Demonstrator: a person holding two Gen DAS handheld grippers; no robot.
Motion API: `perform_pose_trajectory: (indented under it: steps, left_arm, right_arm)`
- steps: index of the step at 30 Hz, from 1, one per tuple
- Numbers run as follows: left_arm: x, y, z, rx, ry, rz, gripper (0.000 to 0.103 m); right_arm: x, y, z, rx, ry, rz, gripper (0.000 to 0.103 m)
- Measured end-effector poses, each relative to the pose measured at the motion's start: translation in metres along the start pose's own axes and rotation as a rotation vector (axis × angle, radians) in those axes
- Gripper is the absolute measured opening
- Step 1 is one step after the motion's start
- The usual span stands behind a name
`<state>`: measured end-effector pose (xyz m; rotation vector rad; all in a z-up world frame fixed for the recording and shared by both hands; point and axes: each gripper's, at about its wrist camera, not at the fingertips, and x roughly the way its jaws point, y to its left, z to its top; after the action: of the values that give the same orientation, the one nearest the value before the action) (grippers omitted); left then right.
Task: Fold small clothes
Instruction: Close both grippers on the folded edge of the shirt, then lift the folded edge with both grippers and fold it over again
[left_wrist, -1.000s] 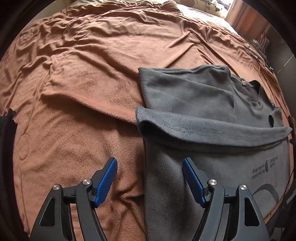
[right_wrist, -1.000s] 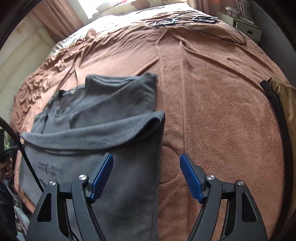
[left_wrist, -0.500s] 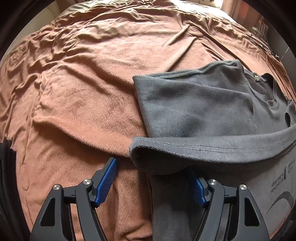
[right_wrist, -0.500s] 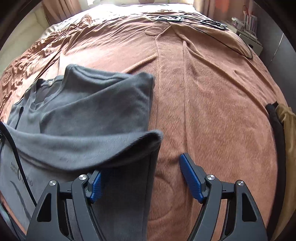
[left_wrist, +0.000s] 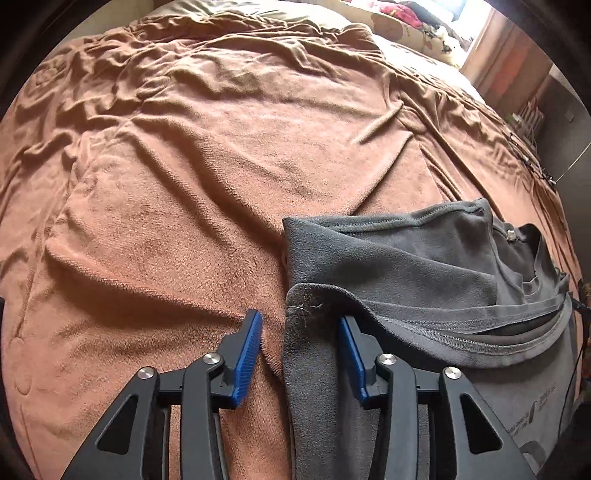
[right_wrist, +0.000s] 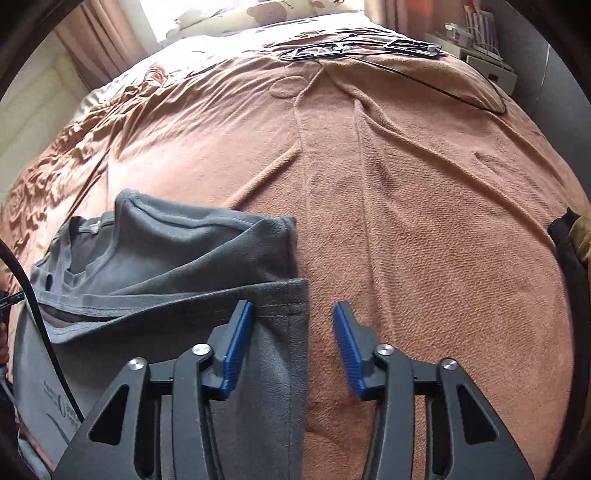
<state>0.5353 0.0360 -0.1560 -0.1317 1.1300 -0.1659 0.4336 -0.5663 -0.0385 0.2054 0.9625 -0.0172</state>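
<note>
Both hand-held grippers, left (left_wrist: 300, 338) and right (right_wrist: 293, 328), now nearer, jaws closing around grey shirt (left_wrist: 399, 262) corners.

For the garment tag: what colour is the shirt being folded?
Dark grey shirt, plain apart from small print; clearest in the right wrist view.

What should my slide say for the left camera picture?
Left gripper closing around the grey shirt's folded edge on a brown blanket.

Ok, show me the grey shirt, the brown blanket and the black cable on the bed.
grey shirt (left_wrist: 399, 266): left wrist view, on the folded upper layer.
brown blanket (right_wrist: 424, 221): right wrist view, on a bare stretch.
black cable (right_wrist: 461, 96): right wrist view, on its loop far right.
</note>
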Motion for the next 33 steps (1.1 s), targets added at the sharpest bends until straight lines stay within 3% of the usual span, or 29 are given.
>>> perform_pose_trajectory:
  steps: [3, 7, 22, 33]
  left_arm:
    - [-0.003, 0.010, 0.000, -0.053, -0.013, -0.069, 0.019]
    - [-0.006, 0.018, -0.001, -0.107, -0.033, -0.105, 0.008]
    - [-0.067, 0.015, -0.005, -0.078, -0.160, -0.078, 0.006]
    - [-0.118, -0.008, 0.034, -0.044, -0.290, -0.056, 0.006]
  right_arm:
    - [-0.002, -0.003, -0.005, -0.002, -0.007, 0.034, 0.021]
    - [-0.006, -0.006, -0.003, -0.003, -0.024, 0.045, 0.009]
    - [-0.065, -0.003, -0.012, -0.011, -0.140, 0.027, 0.004]
    - [-0.116, 0.006, -0.002, -0.022, -0.266, 0.015, 0.004]
